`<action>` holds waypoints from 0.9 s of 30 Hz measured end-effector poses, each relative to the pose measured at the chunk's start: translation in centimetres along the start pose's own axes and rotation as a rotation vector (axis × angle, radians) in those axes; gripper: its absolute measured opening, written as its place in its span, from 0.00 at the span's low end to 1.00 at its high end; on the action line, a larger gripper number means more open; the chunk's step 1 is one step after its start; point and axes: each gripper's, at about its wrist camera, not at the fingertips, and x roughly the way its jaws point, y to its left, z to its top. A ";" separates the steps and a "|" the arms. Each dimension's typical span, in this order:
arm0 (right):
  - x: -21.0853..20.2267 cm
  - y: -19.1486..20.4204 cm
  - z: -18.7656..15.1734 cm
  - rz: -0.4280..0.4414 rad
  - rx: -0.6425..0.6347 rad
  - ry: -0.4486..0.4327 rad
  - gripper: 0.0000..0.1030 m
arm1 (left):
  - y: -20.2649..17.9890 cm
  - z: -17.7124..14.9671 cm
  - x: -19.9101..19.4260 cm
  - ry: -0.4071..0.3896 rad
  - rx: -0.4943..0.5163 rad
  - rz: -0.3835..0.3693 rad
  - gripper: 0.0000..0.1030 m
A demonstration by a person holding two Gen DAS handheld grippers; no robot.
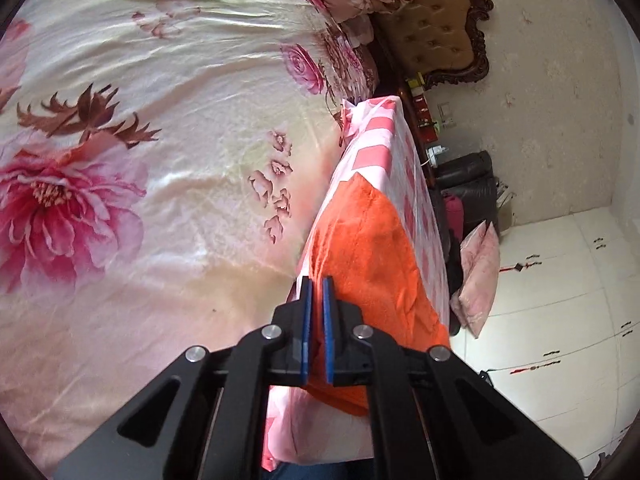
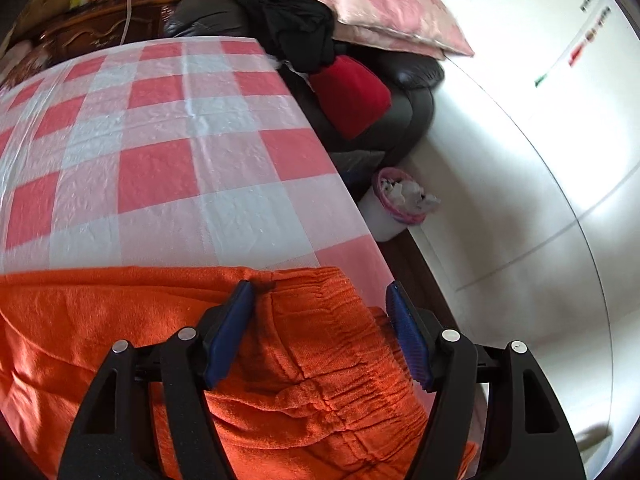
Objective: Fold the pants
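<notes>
Both grippers work the orange pants [image 2: 312, 364] on the checkered tabletop [image 2: 160, 140]: left gripper [image 1: 317, 330] clenched on their edge, right gripper [image 2: 320, 316] released (jaws straddling the waistband).

Left wrist view: fisheye camera mounted behind the left tongs [image 1: 317, 292], looking forward and slightly downward along their fingers. The frame is rolled sideways, so the checked worktop [image 1: 400, 152] runs up the middle, with the floral bed [image 1: 120, 160] left and the white floor [image 1: 560, 300] right. Close range.

Right wrist view: fisheye camera behind the right tongs [image 2: 320, 296], angled steeply down at the worktop [image 2: 160, 140], very near its surface.

Shared: the checked worktop, the orange pants [image 1: 368, 248] [image 2: 320, 360] lying on it, the pink pillow [image 1: 478, 276] [image 2: 380, 8], and the dark sofa [image 1: 468, 184] [image 2: 412, 120].
</notes>
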 end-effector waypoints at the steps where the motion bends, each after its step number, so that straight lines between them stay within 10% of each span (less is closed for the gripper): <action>1: -0.1 0.2 0.0 -0.013 -0.010 -0.009 0.65 | 1.0 -0.7 -0.7 -0.032 -0.037 -0.017 0.27; 3: -0.2 0.6 -0.1 -0.037 -0.032 -0.024 0.67 | 3.4 -1.6 -1.7 -0.074 -0.122 -0.077 0.57; 11: -2.8 -2.3 0.0 0.005 0.086 -0.114 0.74 | 5.4 -3.4 0.1 -0.059 -0.198 -0.324 0.57; 14: -7.6 -2.0 -1.1 0.064 0.052 -0.228 0.77 | 4.5 -3.8 1.7 -0.014 -0.180 -0.316 0.44; 17: -14.4 2.6 -4.3 0.370 -0.114 -0.294 0.81 | 4.4 -4.4 1.3 -0.050 -0.166 -0.331 0.21; 22: -21.7 13.3 -9.7 0.612 -0.383 -0.300 0.82 | 3.4 -4.6 0.2 -0.098 -0.109 -0.223 0.18; 27: -24.0 20.3 -12.1 0.607 -0.494 -0.268 0.81 | 0.3 -4.5 -0.4 -0.141 0.001 -0.034 0.16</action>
